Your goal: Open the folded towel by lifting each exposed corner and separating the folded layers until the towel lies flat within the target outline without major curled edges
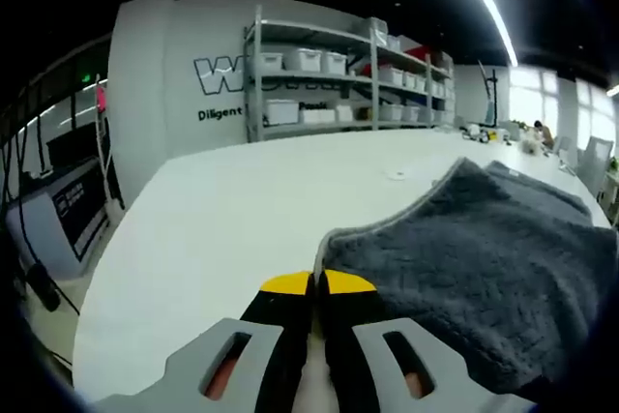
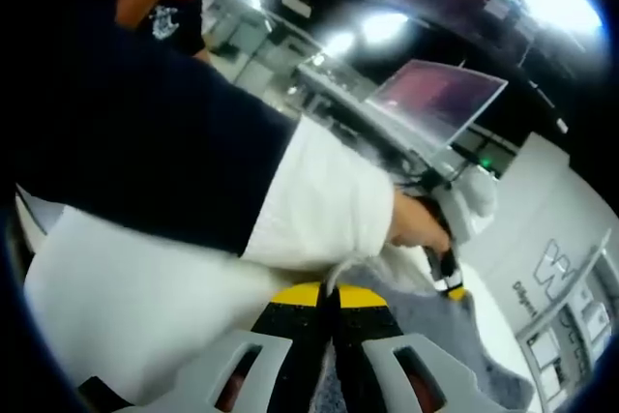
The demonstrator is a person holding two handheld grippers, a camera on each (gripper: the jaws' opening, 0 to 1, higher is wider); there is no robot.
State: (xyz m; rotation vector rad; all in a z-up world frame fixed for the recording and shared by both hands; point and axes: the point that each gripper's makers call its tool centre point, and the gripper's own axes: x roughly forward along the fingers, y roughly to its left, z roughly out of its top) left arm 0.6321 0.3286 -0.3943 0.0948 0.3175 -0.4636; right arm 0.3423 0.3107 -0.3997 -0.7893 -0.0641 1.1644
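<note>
Towel [image 1: 484,258] cut off at right edge; wall lettering [image 1: 227,74] behind shelves [image 1: 319,74]

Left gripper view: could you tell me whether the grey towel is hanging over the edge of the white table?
No, the grey towel lies on top of the white table, with bare tabletop showing around its near corner.

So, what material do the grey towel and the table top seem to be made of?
The grey towel looks like soft plush fabric, perhaps microfibre: a fuzzy nap and a stitched hem. The table is smooth, white and faintly glossy, maybe laminate; I cannot tell for sure.
</note>
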